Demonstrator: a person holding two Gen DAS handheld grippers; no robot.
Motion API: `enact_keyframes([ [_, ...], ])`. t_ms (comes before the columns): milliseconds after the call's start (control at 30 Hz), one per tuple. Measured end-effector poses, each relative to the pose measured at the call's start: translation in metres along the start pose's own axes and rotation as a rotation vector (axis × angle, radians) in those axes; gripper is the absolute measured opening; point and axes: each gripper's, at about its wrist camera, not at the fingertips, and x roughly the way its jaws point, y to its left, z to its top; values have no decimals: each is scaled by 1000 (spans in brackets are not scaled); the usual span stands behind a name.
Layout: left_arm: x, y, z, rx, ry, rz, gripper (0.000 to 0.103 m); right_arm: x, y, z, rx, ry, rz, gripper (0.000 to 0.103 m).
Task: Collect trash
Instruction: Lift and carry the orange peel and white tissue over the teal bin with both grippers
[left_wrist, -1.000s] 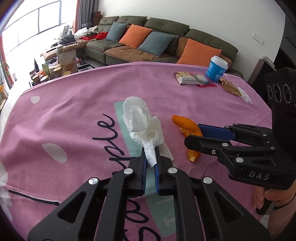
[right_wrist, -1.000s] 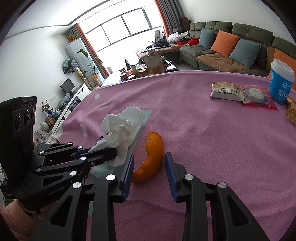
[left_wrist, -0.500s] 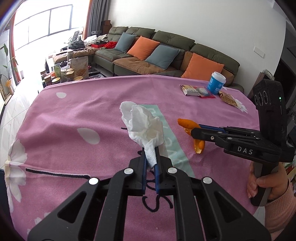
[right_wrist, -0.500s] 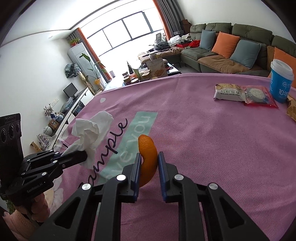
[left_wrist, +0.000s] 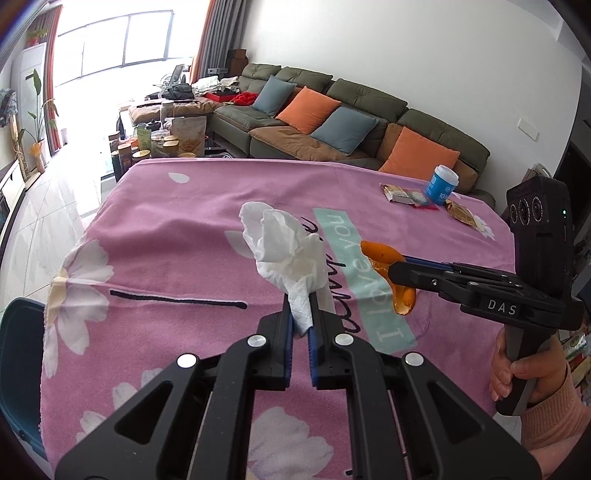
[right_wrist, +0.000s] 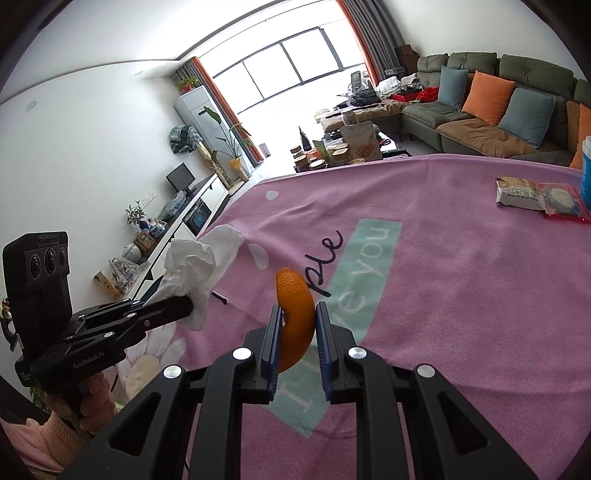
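My left gripper (left_wrist: 300, 306) is shut on a crumpled white tissue (left_wrist: 284, 247), held above the pink tablecloth (left_wrist: 166, 236). The same tissue (right_wrist: 195, 266) shows at the left of the right wrist view, in the left gripper (right_wrist: 188, 308). A curved orange peel (right_wrist: 295, 314) hangs lifted off the cloth between the blue pads of my right gripper (right_wrist: 297, 317), which is shut on it. In the left wrist view the orange peel (left_wrist: 388, 266) sticks out of the right gripper (left_wrist: 397, 275) to the right of the tissue.
Snack wrappers (left_wrist: 406, 194) and a blue paper cup (left_wrist: 441, 184) lie at the far right of the table. A dark blue bin rim (left_wrist: 14, 354) shows at the table's left edge. A sofa (left_wrist: 332, 110) stands behind the table.
My right gripper closed on the orange peel and raised it off the cloth. The left gripper carried the tissue left and up toward the table's left edge.
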Motion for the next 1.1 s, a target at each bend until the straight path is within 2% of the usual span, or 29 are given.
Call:
enact_keyframes([
  [500,-39,35,-28,-63,-19,68,7,21,45,-7,-54,31,74,16],
  [1100,-72,68,-46,-133,-51,144,7,42,88,-6,-123,66,139,16],
])
